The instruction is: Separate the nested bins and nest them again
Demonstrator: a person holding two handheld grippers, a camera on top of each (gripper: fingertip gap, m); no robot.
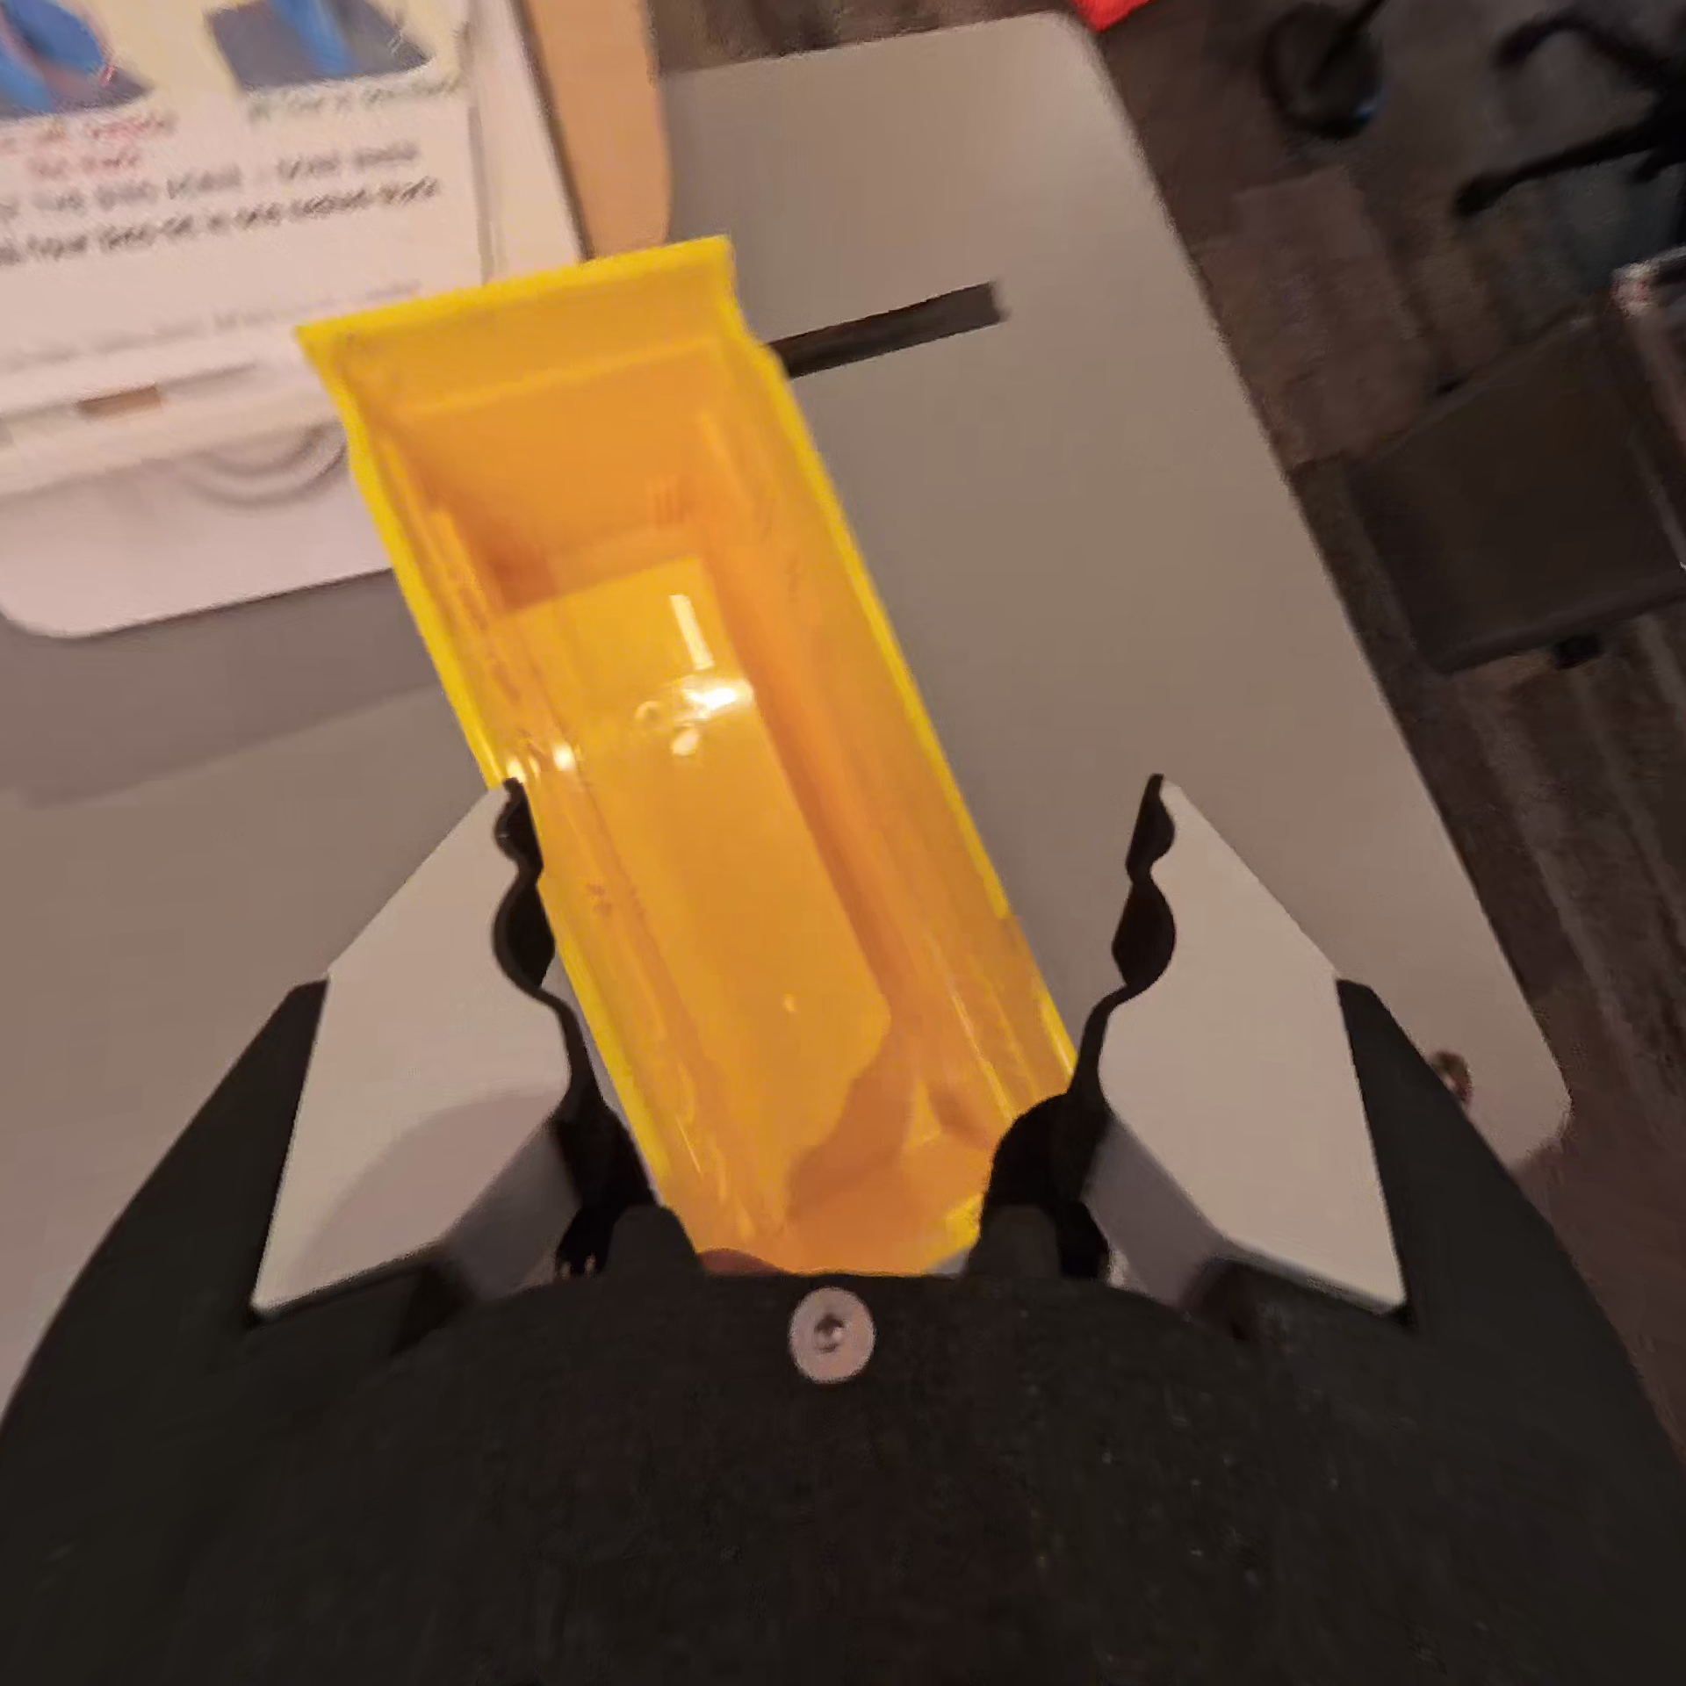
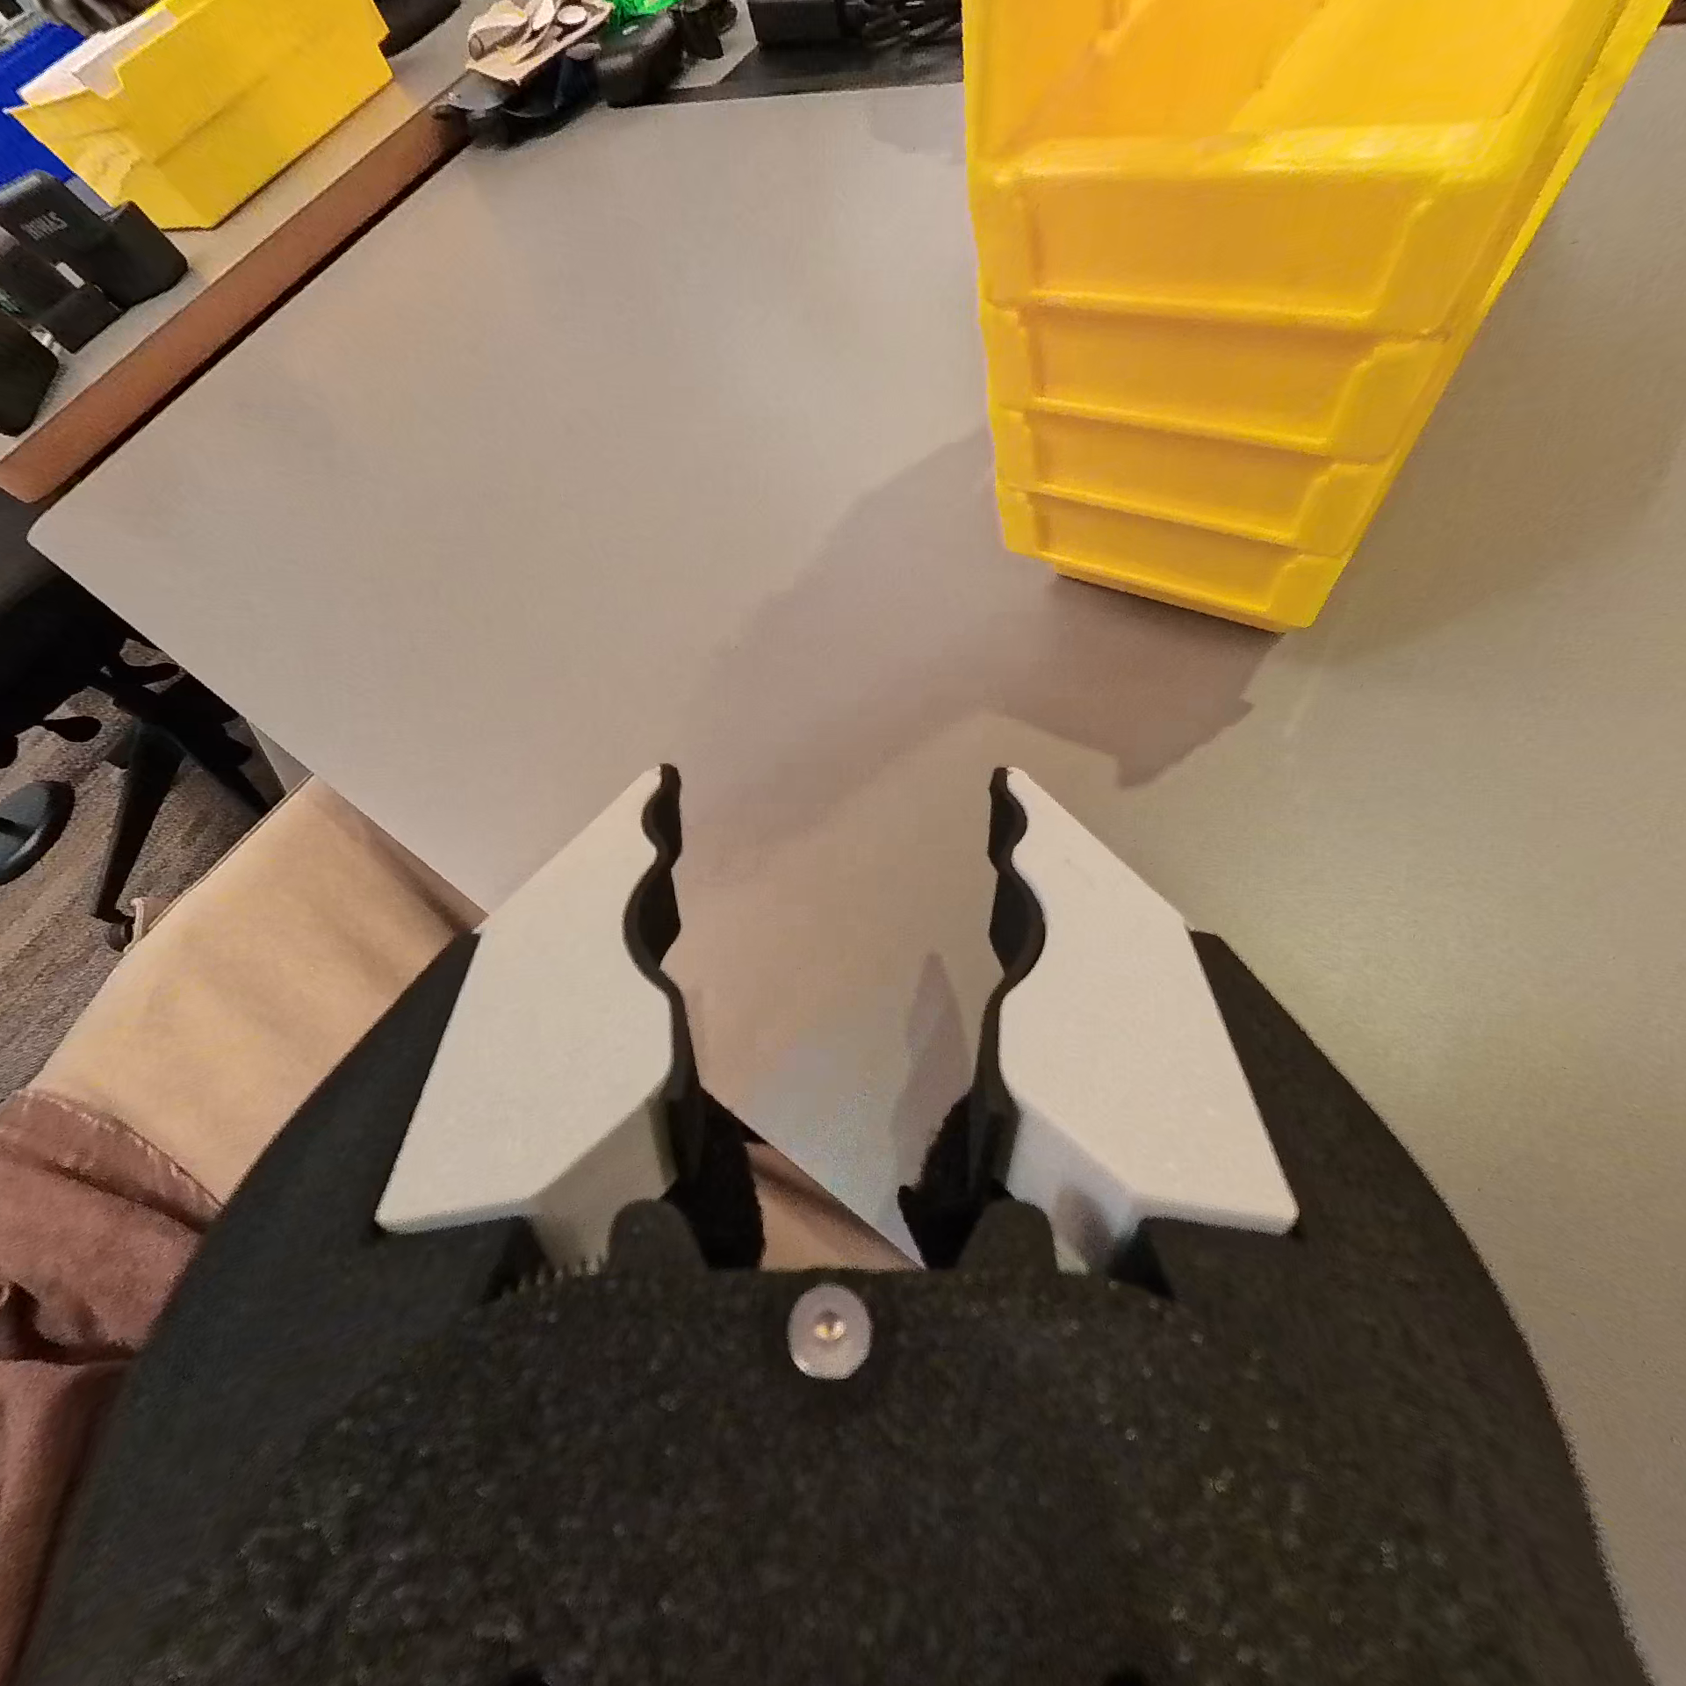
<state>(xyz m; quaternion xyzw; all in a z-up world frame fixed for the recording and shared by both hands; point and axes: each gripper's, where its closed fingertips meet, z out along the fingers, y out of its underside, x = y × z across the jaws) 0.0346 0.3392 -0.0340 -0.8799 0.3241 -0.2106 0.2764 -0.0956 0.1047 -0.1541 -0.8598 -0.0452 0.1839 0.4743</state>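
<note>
My yellow bins (image 2: 1213, 365) stand nested, four deep, on the desk (image 2: 584, 438). My left claw (image 1: 835, 803) gapes around their top; my right claw (image 2: 835, 775), spread and empty, sits well short.

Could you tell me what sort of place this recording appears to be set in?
Probably an office or lab workspace: a plain grey table, a black wheeled office chair base on carpet, and a side desk with a yellow plastic storage bin.

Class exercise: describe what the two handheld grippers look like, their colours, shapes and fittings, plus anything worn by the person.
Both the left gripper and right gripper have rough black bodies, a silver screw at centre, and light grey wedge fingers with wavy black pads. A brown sleeve shows.
</note>
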